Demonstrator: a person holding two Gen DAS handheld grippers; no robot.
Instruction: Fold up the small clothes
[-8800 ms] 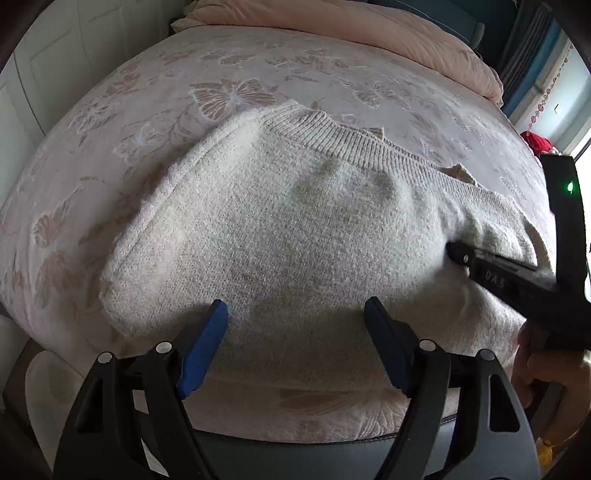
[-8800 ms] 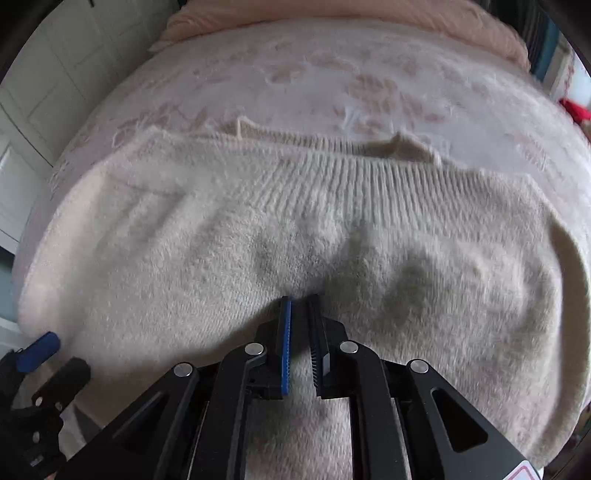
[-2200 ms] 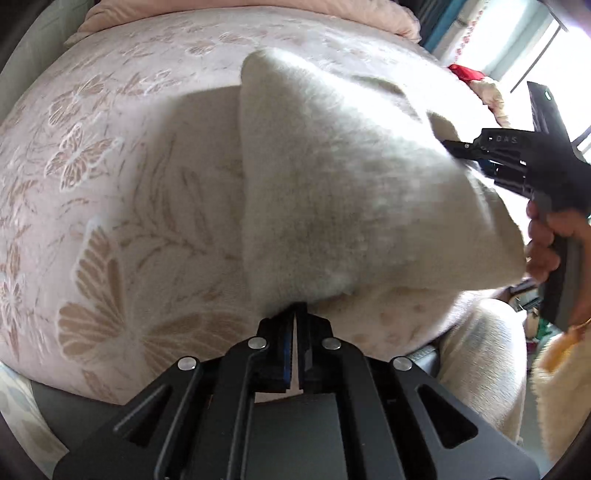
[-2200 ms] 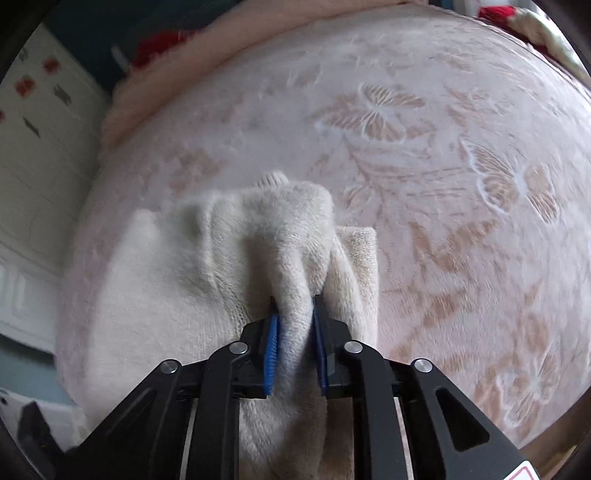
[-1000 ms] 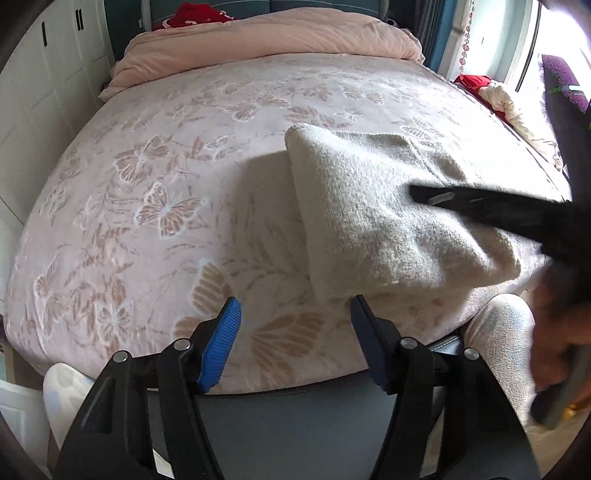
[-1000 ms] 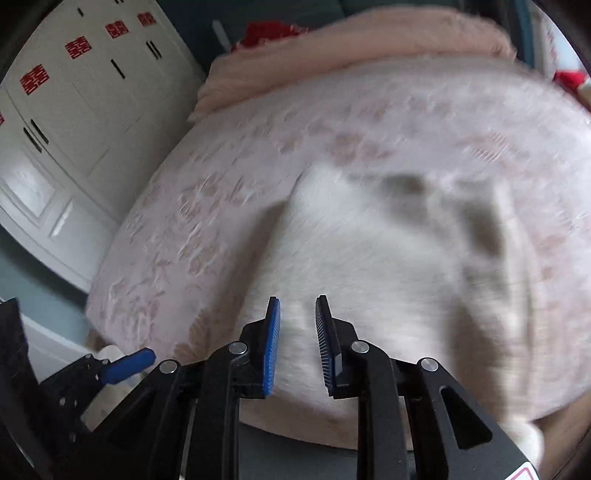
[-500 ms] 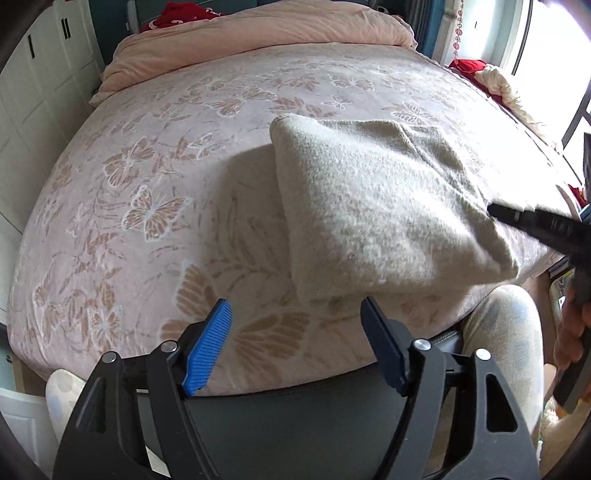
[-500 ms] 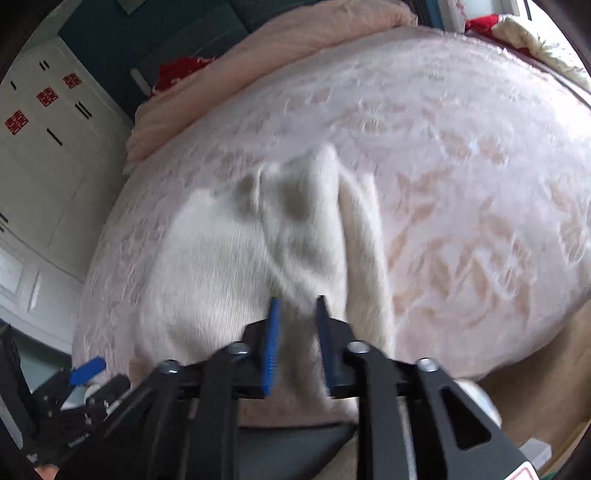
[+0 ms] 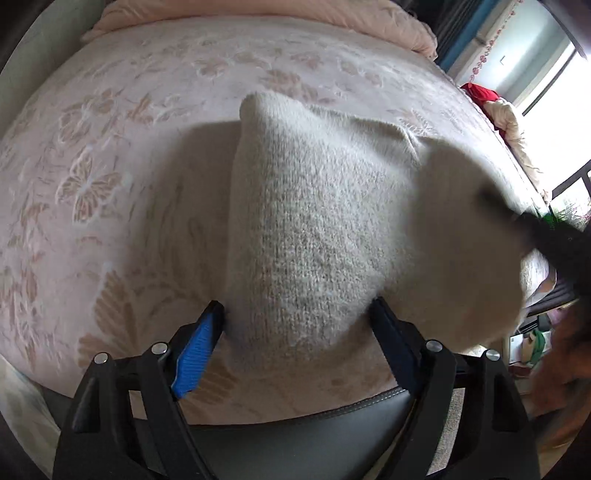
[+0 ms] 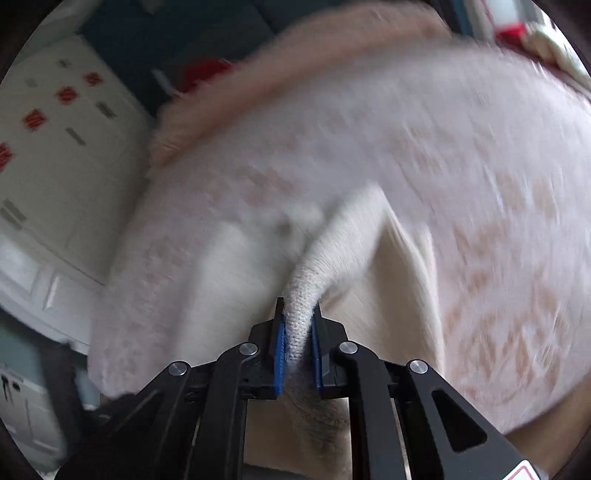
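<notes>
A folded cream knit sweater (image 9: 325,229) lies on the pink butterfly-print bed near its front edge. My left gripper (image 9: 295,332) is open, its blue-padded jaws on either side of the sweater's near end. My right gripper (image 10: 298,354) is shut on a bunched fold of the sweater (image 10: 332,258) and lifts that edge off the bed. In the left wrist view the right gripper (image 9: 546,236) shows as a dark blurred shape at the sweater's right side. The right wrist view is motion-blurred.
The bed cover (image 9: 110,166) spreads left and back. A pink rolled duvet (image 9: 258,7) lies along the far edge. White cupboards (image 10: 44,166) stand at the left. A dark padded bed frame (image 9: 295,435) runs along the front. Red and cream cloth (image 9: 495,103) lies at the right.
My left gripper has moved forward so its open jaws straddle the sweater's near end. My right gripper has closed on the sweater's edge and is pulling it up.
</notes>
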